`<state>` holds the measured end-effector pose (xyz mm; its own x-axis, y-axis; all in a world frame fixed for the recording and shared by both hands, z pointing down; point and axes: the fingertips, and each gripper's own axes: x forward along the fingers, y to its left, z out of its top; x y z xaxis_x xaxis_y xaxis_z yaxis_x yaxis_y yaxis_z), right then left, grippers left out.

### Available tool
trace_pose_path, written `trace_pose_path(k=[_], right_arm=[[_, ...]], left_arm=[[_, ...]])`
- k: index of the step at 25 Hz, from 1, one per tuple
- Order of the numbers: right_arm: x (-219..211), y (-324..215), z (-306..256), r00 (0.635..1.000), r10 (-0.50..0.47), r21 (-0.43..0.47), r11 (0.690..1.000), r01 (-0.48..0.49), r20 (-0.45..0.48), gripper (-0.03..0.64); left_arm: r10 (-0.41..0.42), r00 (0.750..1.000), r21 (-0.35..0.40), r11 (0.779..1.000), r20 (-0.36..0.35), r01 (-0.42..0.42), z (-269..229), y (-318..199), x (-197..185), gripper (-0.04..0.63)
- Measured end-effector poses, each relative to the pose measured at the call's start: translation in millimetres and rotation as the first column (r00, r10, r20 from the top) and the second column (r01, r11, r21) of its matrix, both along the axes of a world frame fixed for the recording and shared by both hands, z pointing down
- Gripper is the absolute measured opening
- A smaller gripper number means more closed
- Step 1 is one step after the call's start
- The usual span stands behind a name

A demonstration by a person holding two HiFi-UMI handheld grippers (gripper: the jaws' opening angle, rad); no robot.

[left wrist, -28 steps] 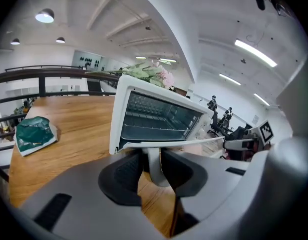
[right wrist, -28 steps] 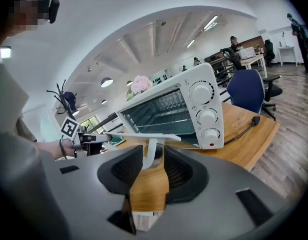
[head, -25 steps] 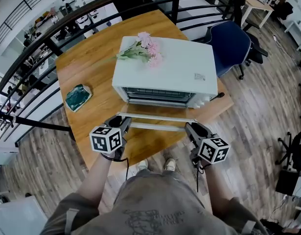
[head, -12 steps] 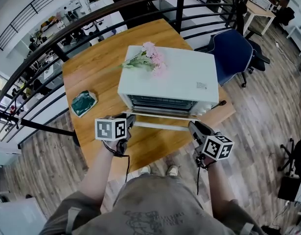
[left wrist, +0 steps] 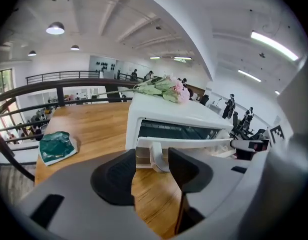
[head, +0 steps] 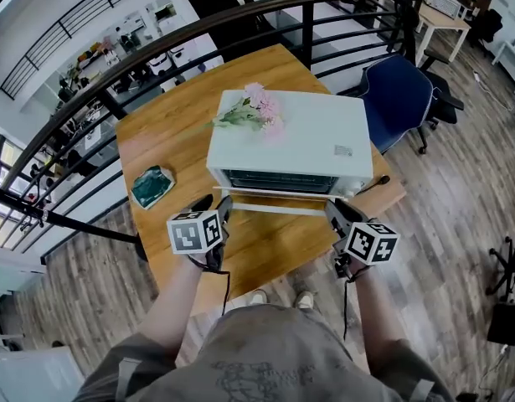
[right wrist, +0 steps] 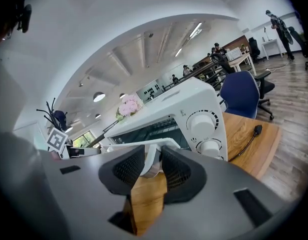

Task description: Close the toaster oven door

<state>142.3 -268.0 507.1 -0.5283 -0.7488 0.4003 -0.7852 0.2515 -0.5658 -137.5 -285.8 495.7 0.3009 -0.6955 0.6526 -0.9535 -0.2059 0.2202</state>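
A white toaster oven (head: pixel 290 141) stands on the wooden table (head: pixel 169 132), its door (head: pixel 278 194) tilted partway up and ajar. The white handle bar (head: pixel 278 209) runs along the door's free edge. My left gripper (head: pixel 224 209) is at the bar's left end. In the left gripper view its jaws (left wrist: pixel 151 168) are opening; the handle's post (left wrist: pixel 157 156) stands between them with a gap at the left pad (left wrist: pixel 116 176). My right gripper (head: pixel 333 211) is shut on the bar's right end (right wrist: pixel 152 159), pads pressed against it, next to the oven's knobs (right wrist: pixel 201 125).
Pink flowers (head: pixel 255 107) lie on the oven's top. A green packet (head: pixel 151 186) sits on the table to the left. A black cable (head: pixel 376 181) trails off the oven's right side. A blue chair (head: pixel 397 90) and a dark railing (head: pixel 240 19) stand beyond the table.
The door has swung up from nearly flat toward the oven, and both grippers moved forward with the handle. The left jaws have widened off the handle.
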Motion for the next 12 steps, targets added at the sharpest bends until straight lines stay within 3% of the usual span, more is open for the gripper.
trace_pose_path(k=[7,12], right_arm=[[1.8,-24.5,-10.2,0.998,0.041,0.041,0.998,-0.039,-0.043,0.120],[2.9,-26.4,-17.0,0.997,0.035,0.049,0.998,-0.032,-0.063,0.120]], left_arm=[[-0.075,0.997,0.087,0.993,-0.026,0.077,-10.8,-25.4,0.7,0.212],[-0.072,0.997,0.108,0.991,-0.026,0.074,-15.6,-25.5,5.4,0.210]])
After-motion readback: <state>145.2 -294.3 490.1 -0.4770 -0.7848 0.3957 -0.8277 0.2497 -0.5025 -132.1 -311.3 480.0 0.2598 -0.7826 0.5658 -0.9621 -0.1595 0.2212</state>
